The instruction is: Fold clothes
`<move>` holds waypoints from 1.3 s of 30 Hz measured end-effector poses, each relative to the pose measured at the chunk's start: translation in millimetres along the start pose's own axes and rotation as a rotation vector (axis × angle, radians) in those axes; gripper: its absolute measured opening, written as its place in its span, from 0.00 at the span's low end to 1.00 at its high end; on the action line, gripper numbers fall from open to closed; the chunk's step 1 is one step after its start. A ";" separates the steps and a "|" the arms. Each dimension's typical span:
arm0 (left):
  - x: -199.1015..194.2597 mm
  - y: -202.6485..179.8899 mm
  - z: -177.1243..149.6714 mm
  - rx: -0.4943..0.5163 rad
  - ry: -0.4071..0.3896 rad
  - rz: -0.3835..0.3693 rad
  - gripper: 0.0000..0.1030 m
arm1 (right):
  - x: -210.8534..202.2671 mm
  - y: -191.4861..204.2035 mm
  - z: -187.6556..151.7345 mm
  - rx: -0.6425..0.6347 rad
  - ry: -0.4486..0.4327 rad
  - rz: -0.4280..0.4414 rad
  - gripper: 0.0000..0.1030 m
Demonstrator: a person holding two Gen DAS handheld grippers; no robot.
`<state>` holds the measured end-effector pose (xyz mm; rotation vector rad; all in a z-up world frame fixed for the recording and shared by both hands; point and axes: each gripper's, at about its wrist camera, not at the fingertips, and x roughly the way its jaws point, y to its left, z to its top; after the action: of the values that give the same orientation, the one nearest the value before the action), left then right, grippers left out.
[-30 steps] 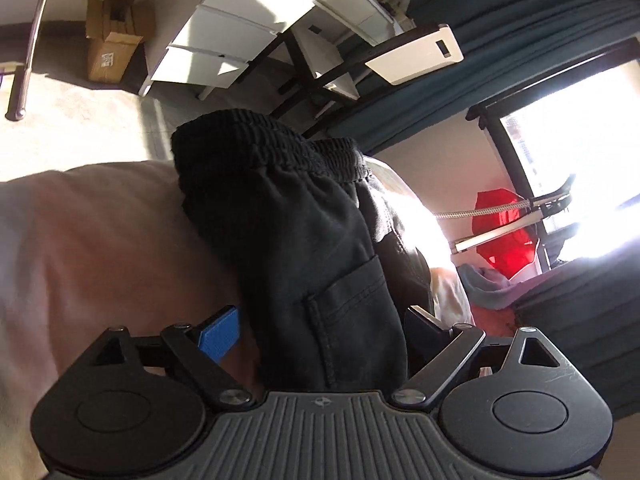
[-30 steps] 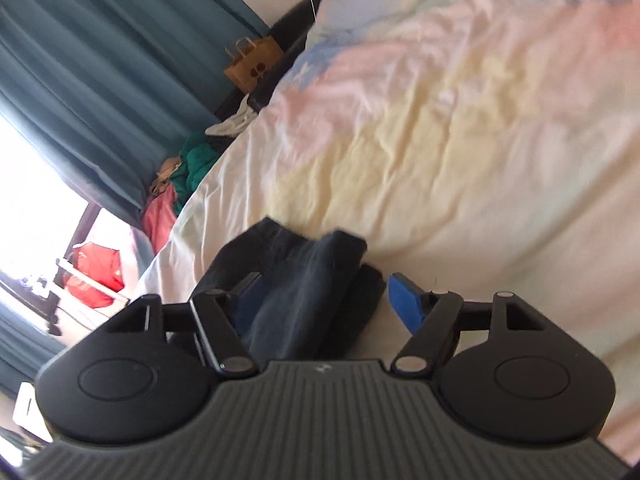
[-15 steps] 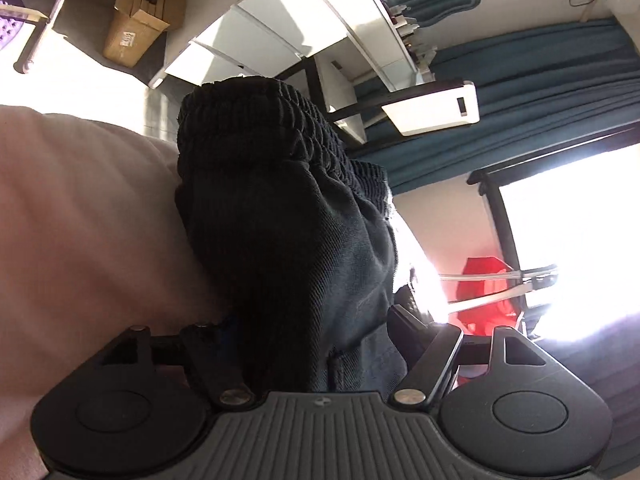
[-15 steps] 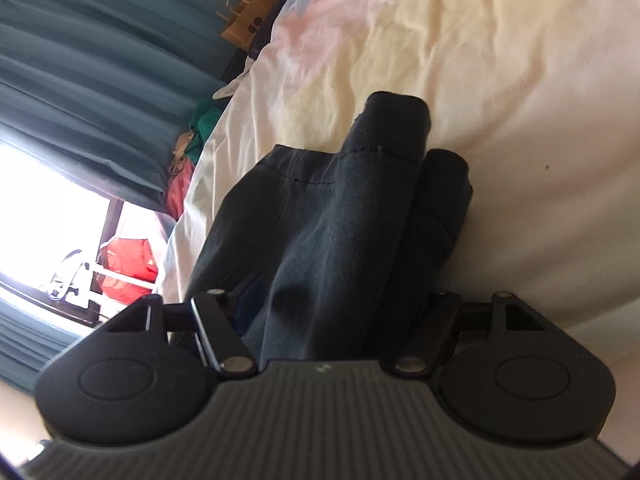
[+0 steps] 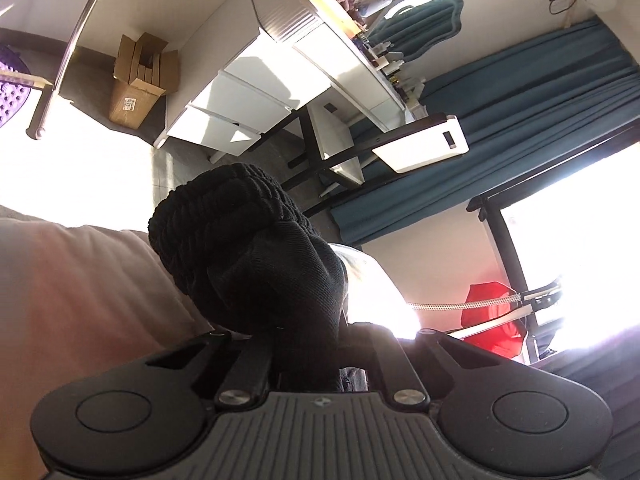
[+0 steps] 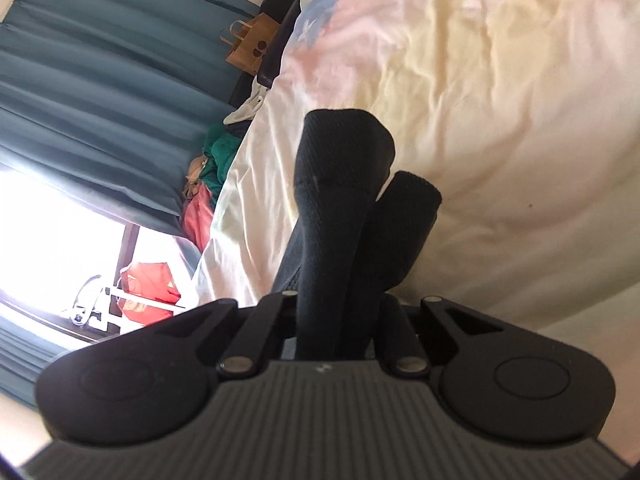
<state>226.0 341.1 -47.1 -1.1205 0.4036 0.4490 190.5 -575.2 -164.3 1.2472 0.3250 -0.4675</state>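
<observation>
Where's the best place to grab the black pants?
Probably by the two ends, as now: the left gripper is shut on the black pants at the ribbed elastic waistband, the right gripper on the bunched leg ends, each coming from the open end. Thick hems give firm edges.

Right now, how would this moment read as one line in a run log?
task: fold clothes | left gripper: shut on black fabric trousers, waistband end | right gripper: shut on leg ends | over pastel bedspread

Window: you face glaring daylight through the window [image 5: 580, 264].
Curtains: your teal curtains [image 5: 520, 120] hang beside it.
Furniture: you see a white drawer unit [image 5: 256, 92] and cardboard box [image 5: 138, 80] on the floor.
Bed: your pastel bedding [image 6: 500, 100] lies rumpled.
</observation>
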 end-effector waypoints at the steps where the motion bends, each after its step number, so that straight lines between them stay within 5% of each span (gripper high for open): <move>1: -10.8 0.3 5.9 0.006 0.009 0.004 0.07 | -8.4 -1.6 2.2 0.005 0.006 0.002 0.10; 12: -116.9 88.3 29.2 0.088 0.182 0.064 0.07 | -91.1 -80.6 6.0 0.151 0.110 0.024 0.10; 21: -109.4 159.3 11.4 0.101 0.201 0.064 0.12 | -81.4 -107.6 7.3 0.175 0.186 0.028 0.10; 25: -126.8 161.1 4.7 0.145 0.208 0.064 0.26 | -80.8 -114.6 7.5 0.209 0.194 0.050 0.10; 28: -146.8 150.9 -3.4 0.249 0.255 0.079 0.53 | -80.4 -113.1 9.5 0.204 0.194 0.073 0.10; 32: -181.8 131.4 -17.9 0.405 0.279 0.075 0.75 | -79.6 -112.9 9.9 0.188 0.196 0.073 0.10; 39: -221.4 72.5 -69.0 0.744 0.284 0.020 0.81 | -83.5 -113.8 8.4 0.211 0.188 0.080 0.10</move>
<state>-4.7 273.0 -13.0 -0.4506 0.7564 0.1249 60.7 -597.5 -215.7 1.5084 0.3901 -0.3221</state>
